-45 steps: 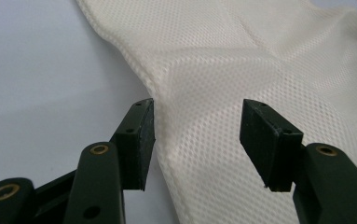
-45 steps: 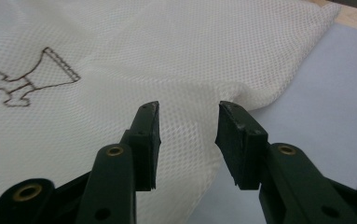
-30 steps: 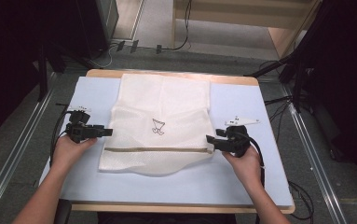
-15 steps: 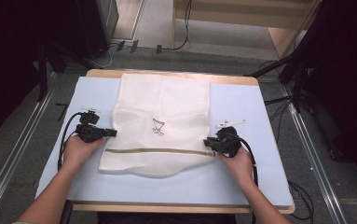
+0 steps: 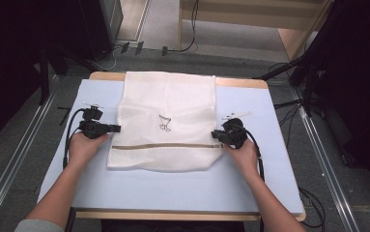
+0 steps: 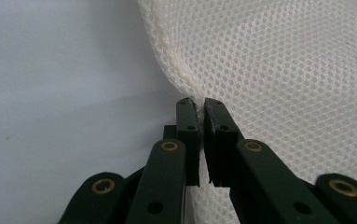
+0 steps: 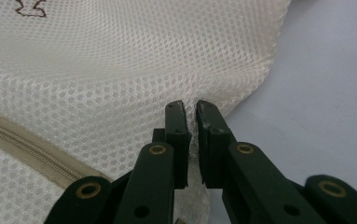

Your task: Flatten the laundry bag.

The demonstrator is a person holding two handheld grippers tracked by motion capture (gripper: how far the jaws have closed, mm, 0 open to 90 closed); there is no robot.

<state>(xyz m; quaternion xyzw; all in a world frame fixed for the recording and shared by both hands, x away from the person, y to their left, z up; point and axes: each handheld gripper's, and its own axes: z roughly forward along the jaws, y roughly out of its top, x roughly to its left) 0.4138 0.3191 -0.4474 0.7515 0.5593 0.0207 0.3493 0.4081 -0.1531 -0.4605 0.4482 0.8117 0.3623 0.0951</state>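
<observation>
A white mesh laundry bag (image 5: 165, 121) with a tan zipper (image 5: 165, 145) and a small dark emblem (image 5: 164, 123) lies flat on the pale blue table (image 5: 173, 188). My left gripper (image 5: 119, 128) pinches the bag's left edge; its jaws have just been closing, and the seam (image 6: 185, 88) sits between the closed pads (image 6: 188, 116). At the bag's right edge my right gripper (image 5: 214, 135) has also just been closing, and mesh (image 7: 120, 93) is caught between its pads (image 7: 176, 119). The zipper (image 7: 22, 140) runs past at the lower left of the right gripper view.
Black cables (image 5: 69, 140) trail from both grippers across the table. The table's front edge (image 5: 173, 213) is near the person's forearms. Beyond the far edge are floor cables (image 5: 124, 48), dark stands and a wooden unit (image 5: 269, 19).
Both hands moved inward to the bag's side edges. The jaws of both grippers, wide a second ago, have closed on the mesh.
</observation>
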